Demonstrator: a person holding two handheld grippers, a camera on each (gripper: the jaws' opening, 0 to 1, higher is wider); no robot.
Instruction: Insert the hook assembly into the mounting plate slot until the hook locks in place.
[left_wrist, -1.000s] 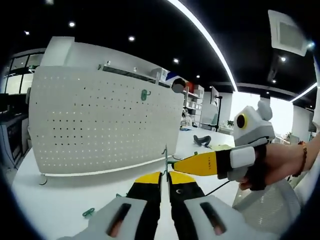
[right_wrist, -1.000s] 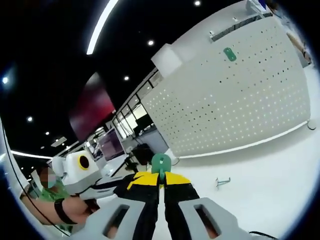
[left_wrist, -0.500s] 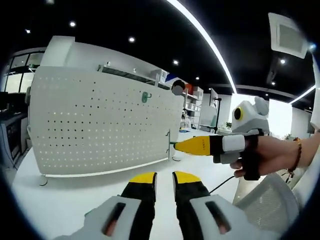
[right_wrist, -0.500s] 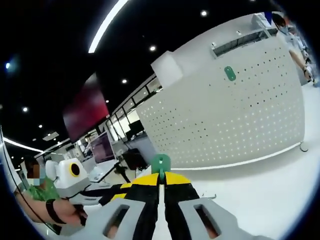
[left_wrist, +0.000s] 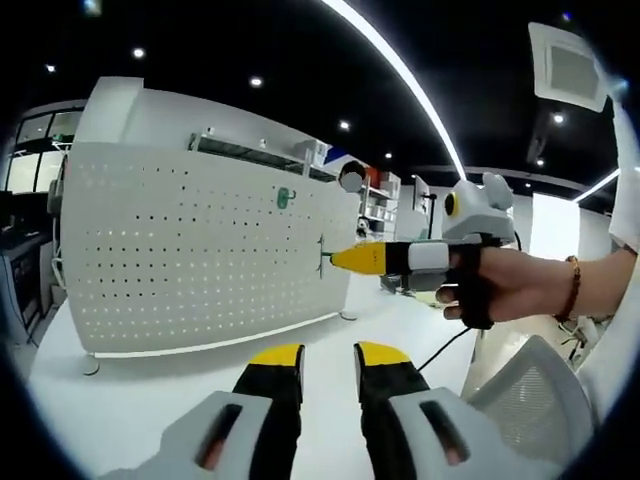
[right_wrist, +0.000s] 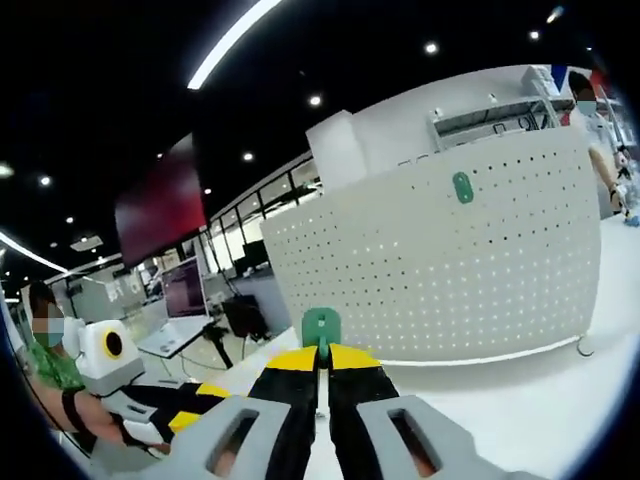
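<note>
The right tongs (right_wrist: 322, 368) are clamped on the green hook assembly (right_wrist: 322, 327), low in the centre of the right gripper view, its rounded head poking above the yellow tips. It is held upright and square to the white perforated mounting plate (right_wrist: 440, 270), which stands on the worktop (right_wrist: 520, 400) across the right of that view, probably so it can go straight into a slot. A second green hook (right_wrist: 462, 187) already sits high on the plate.

In the left gripper view the right tongs (left_wrist: 330, 258) reach in from the right, tips near the mounting plate (left_wrist: 190, 250). The left tongs (left_wrist: 328, 358), bottom centre, stand apart and hold nothing, likely kept back. No brand, label or writing can be read.
</note>
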